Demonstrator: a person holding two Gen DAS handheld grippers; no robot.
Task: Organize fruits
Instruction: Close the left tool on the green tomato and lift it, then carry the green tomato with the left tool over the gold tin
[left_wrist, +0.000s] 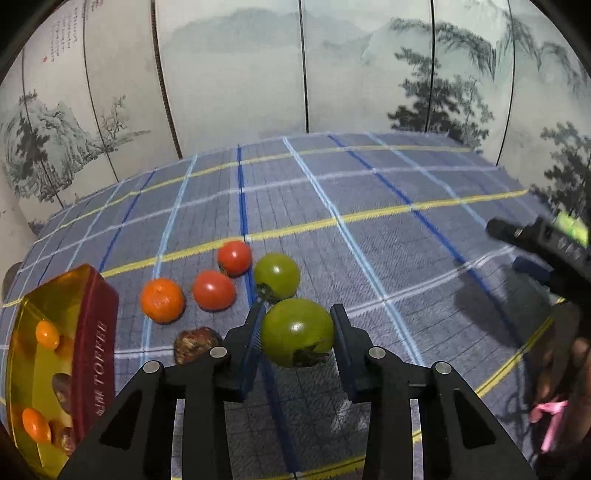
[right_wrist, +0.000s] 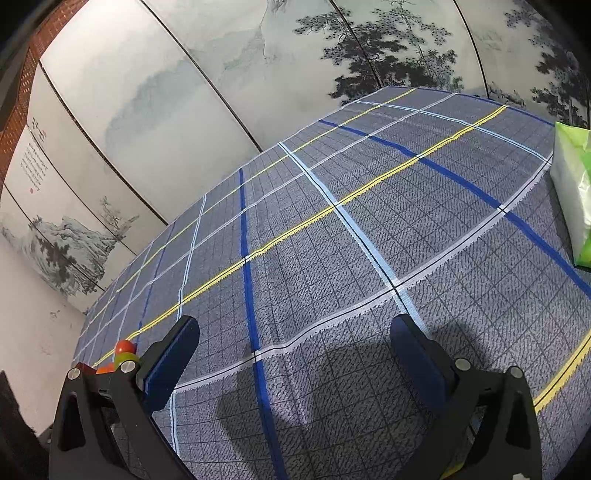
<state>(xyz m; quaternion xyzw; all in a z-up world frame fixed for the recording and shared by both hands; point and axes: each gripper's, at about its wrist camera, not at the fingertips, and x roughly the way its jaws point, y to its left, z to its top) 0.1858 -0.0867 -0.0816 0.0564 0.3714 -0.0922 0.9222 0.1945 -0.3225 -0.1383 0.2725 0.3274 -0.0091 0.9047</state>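
In the left wrist view my left gripper is shut on a large green tomato, held just above the plaid cloth. Beyond it lie a second green tomato, two red tomatoes, an orange mandarin and a brown lychee-like fruit. A yellow toffee tin at the left holds small orange and brown fruits. My right gripper is open and empty over bare cloth; it also shows at the right edge of the left wrist view.
A plaid blue-grey tablecloth covers the table. A green and white bag lies at the right edge. A painted folding screen stands behind the table. A pink ribbon shows near the hand at the right.
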